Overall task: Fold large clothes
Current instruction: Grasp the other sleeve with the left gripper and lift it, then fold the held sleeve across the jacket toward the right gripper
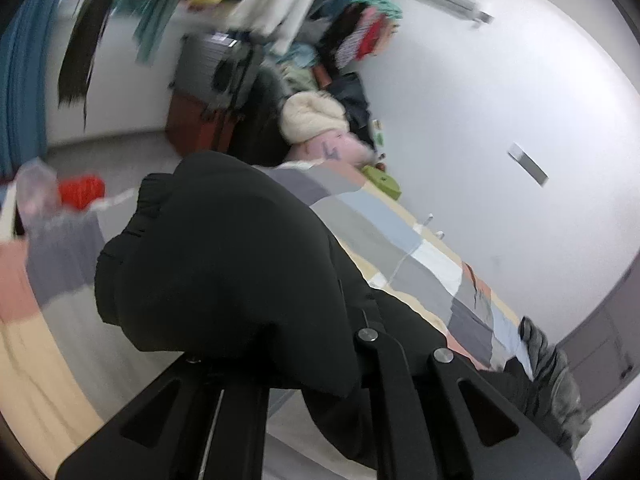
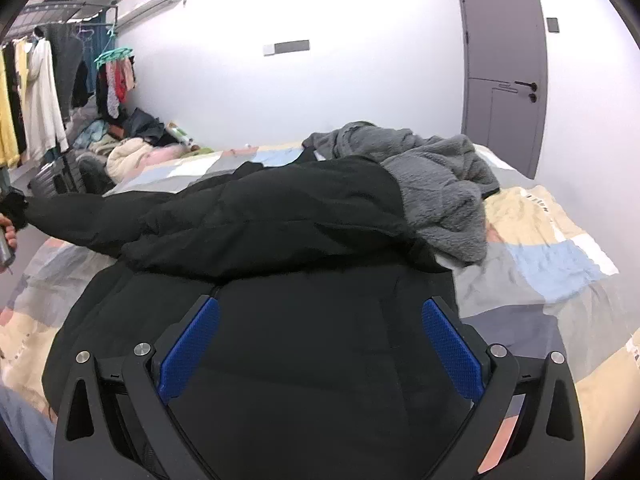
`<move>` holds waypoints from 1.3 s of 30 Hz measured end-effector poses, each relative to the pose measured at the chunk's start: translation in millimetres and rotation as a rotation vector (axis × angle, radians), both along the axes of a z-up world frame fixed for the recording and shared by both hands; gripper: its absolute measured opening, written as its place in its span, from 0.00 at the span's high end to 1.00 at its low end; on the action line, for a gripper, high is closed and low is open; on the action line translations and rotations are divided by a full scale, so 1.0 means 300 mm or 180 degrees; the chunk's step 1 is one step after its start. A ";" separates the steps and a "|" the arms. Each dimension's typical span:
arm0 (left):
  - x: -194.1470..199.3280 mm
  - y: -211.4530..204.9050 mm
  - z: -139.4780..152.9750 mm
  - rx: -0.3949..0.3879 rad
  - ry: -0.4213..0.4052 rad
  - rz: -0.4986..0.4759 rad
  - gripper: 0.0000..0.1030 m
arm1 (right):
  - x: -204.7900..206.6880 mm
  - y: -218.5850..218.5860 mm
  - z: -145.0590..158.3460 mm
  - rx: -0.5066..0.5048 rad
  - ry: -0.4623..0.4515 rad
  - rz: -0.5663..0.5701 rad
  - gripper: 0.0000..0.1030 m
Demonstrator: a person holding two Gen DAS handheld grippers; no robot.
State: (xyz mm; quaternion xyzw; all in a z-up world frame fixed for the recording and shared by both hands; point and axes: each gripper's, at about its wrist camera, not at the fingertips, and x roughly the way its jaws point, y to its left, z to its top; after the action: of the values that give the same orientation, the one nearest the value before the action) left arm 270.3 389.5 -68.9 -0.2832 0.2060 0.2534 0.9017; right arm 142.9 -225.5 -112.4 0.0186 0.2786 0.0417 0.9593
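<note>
A large black padded jacket [image 2: 280,220] lies across the patchwork bedspread [image 2: 560,264]. One of its sleeves is stretched out to the left, up off the bed. My left gripper [image 1: 304,360] is shut on that black sleeve [image 1: 224,264], which bulges over the fingers and hides the tips. In the right wrist view a hand [image 2: 6,232] shows at the sleeve's end, at the far left edge. My right gripper [image 2: 320,332] hovers over the jacket's body, open, blue pads [image 2: 188,352] wide apart with nothing pressed between them. A grey fleece garment [image 2: 436,184] lies on the jacket's right end.
A rack of hanging clothes [image 2: 36,100] stands at the left. Below it sit a dark suitcase [image 2: 56,178] and a pile of garments [image 2: 128,148] at the bed's far end. A grey door [image 2: 504,68] is in the white wall to the right.
</note>
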 end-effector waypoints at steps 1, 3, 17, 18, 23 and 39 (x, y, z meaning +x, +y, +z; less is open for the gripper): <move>0.010 -0.039 0.042 0.0133 0.0007 -0.0038 0.92 | -0.004 -0.003 0.002 0.0001 -0.0008 -0.0015 0.01; 0.018 -0.119 0.114 0.0311 -0.0032 -0.0109 0.92 | -0.009 -0.014 0.008 0.0003 -0.0044 -0.0048 0.01; 0.152 -0.818 0.345 0.1457 -0.0091 -0.0993 0.90 | -0.045 -0.077 0.006 0.0189 -0.0033 -0.0078 0.01; 0.163 -0.869 0.334 0.1545 -0.0059 -0.1071 0.90 | -0.047 -0.082 0.007 0.0204 -0.0029 -0.0092 0.01; 0.191 -1.159 0.224 0.1860 0.0042 -0.1543 0.88 | -0.061 -0.100 0.004 0.0240 -0.0005 -0.0111 0.01; 0.350 -1.665 -0.241 0.1626 0.0582 -0.2551 0.84 | -0.033 -0.198 -0.057 0.0609 0.0153 -0.0081 0.00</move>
State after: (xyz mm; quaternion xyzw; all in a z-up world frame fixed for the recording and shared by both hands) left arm 375.2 -110.0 -141.0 0.0723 0.3085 -0.0476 0.9473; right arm 132.8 -285.0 -129.4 0.1147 0.2960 0.0554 0.9467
